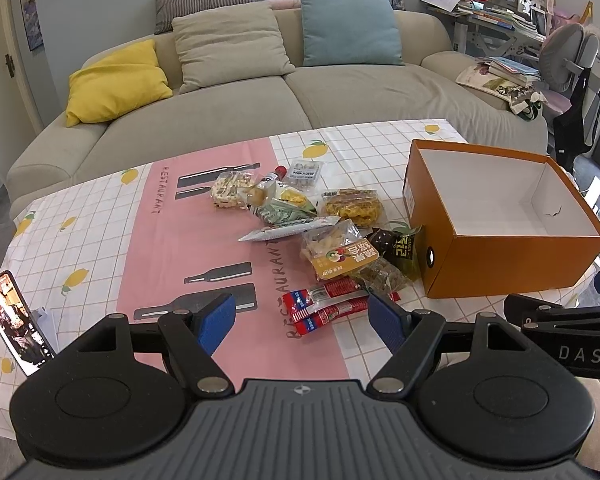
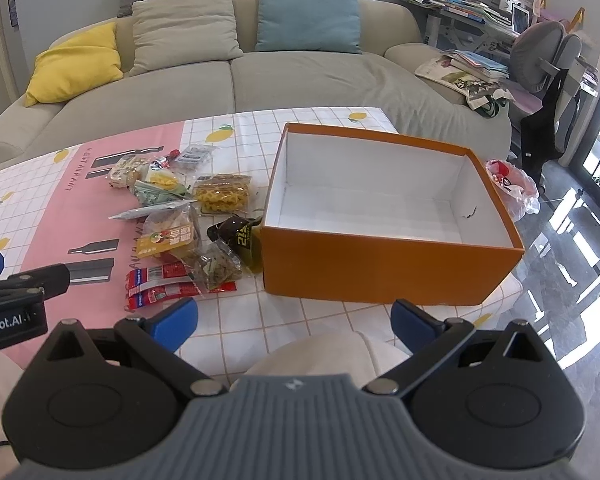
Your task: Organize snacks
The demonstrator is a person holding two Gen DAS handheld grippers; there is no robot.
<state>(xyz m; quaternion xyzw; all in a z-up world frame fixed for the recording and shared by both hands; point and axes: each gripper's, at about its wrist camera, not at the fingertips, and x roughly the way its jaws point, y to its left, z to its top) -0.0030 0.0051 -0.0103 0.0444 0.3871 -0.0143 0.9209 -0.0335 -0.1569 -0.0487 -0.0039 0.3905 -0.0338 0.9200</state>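
Note:
Several snack packets (image 1: 300, 208) lie in a loose pile on the table's middle, also in the right wrist view (image 2: 180, 216). Red sausage sticks (image 1: 324, 308) lie nearest, just ahead of my left gripper (image 1: 302, 322), which is open and empty. An open, empty orange box (image 1: 500, 264) stands to the pile's right, with a dark packet (image 1: 396, 246) against its side. My right gripper (image 2: 296, 320) is open and empty, low at the table's front edge before the orange box (image 2: 380, 268). The sausage sticks (image 2: 160, 286) lie to its left.
The table has a pink and white checked cloth (image 1: 100, 240). A phone (image 1: 14, 324) leans at the left front. A beige sofa (image 1: 260, 92) with cushions stands behind the table. A cluttered desk and chair (image 2: 540, 60) and a plastic bag (image 2: 512, 188) are at the right.

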